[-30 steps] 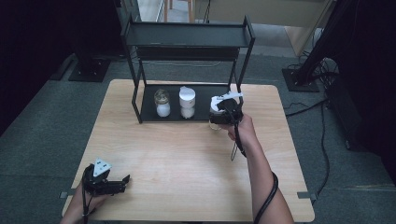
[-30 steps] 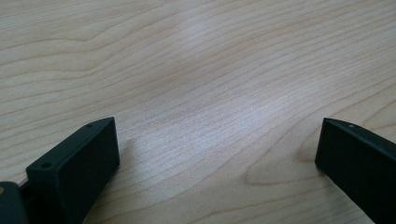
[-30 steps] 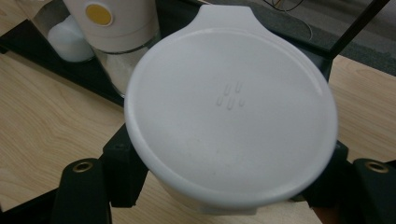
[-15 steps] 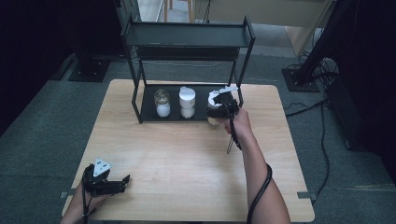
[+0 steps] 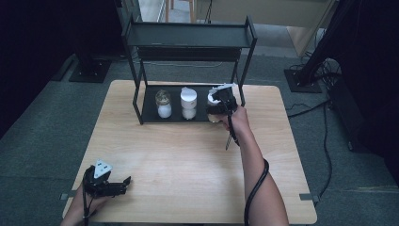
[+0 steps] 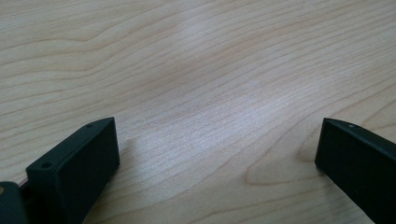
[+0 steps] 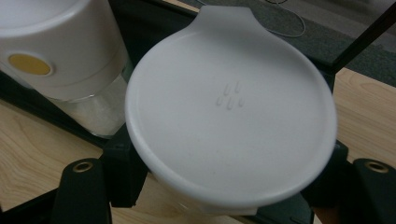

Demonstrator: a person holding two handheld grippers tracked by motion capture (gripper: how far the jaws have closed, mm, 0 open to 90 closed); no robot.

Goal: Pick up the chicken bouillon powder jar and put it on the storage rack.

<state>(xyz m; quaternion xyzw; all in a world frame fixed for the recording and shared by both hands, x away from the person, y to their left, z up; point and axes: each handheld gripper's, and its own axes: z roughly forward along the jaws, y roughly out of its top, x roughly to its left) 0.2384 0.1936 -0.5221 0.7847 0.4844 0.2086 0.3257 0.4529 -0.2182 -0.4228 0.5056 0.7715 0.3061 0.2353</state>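
gripping 1 jar w/ right gripper; 2 jars beside

Under the right gripper in the high view: third jar mostly hidden, contents impossible to tell. In the right gripper view, white lid covering the jar body and the jaw tips; neighbouring jar cut off at the left edge. Left gripper: jaw bases cropped at the bottom.
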